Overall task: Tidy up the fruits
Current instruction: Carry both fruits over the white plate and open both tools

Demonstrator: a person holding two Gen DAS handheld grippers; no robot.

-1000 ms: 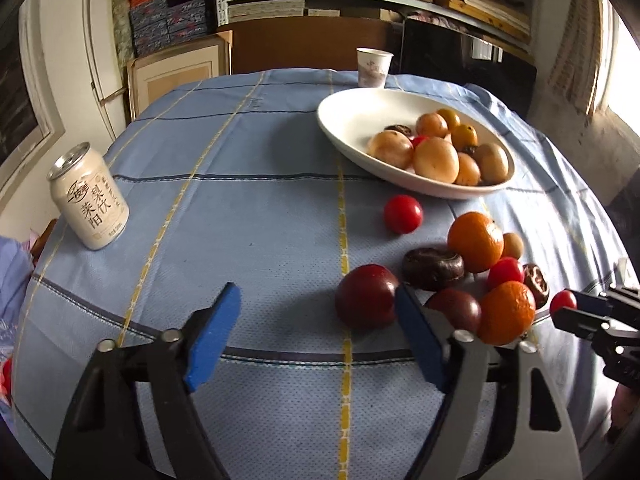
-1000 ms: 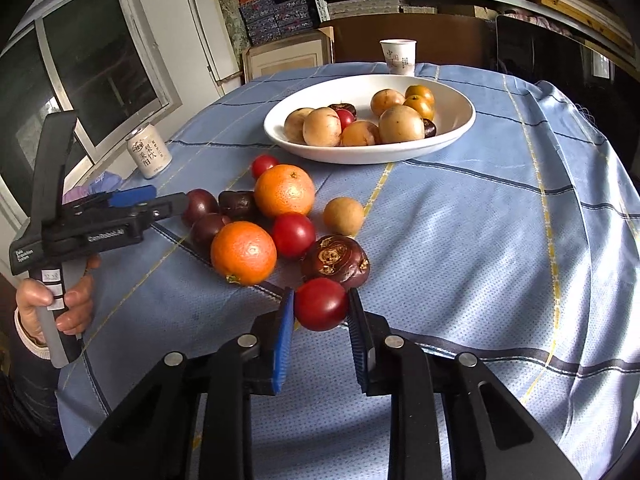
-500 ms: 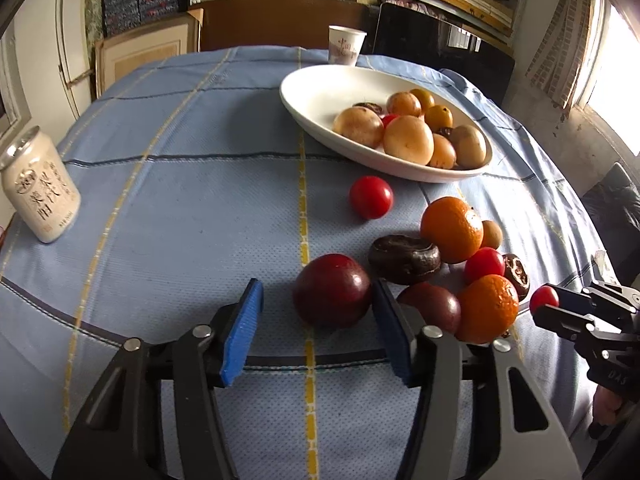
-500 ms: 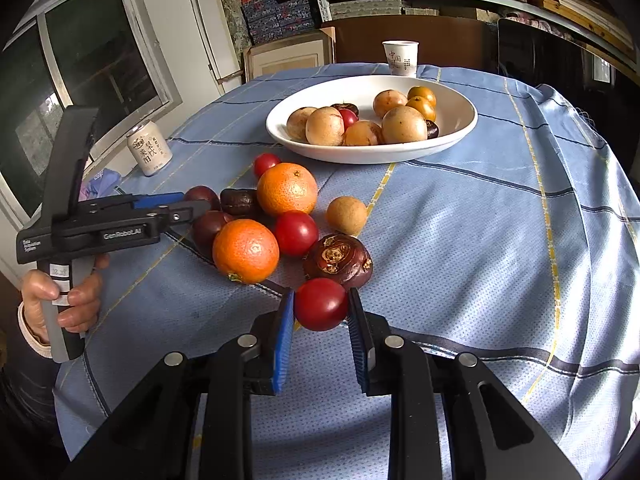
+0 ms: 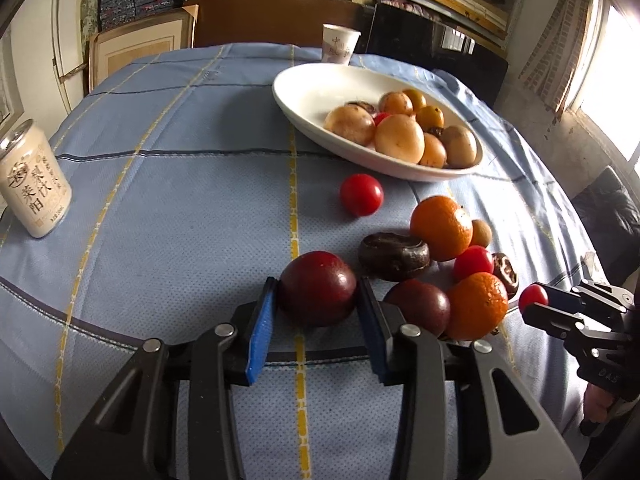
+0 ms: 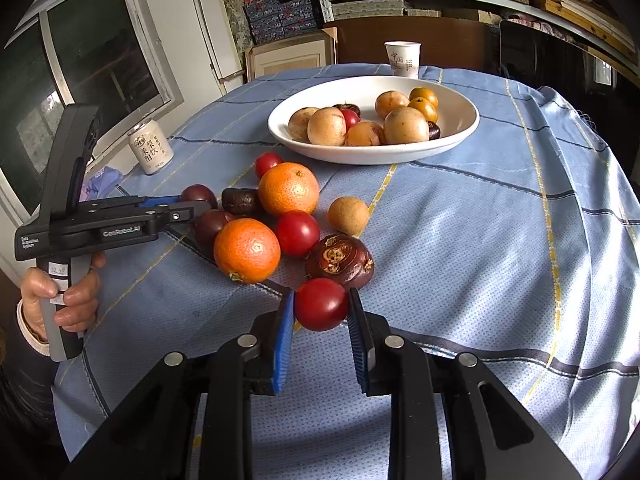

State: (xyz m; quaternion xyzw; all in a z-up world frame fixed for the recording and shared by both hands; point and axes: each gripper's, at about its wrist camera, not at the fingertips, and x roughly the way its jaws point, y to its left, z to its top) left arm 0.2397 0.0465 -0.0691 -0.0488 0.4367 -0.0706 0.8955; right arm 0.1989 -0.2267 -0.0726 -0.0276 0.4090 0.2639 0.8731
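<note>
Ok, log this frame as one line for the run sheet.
left tongs: shut on dark plum | right tongs: shut on red tomato | both fruits at tablecloth level | white bowl: partly filled

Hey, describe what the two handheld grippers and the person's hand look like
Both the left gripper and right gripper have matte black frames, silver pivot bolts and blue ribbed finger pads. The left one carries white "GenRobot.AI" lettering on a grey pistol handle. The bare hand shows a pale cuff.
</note>
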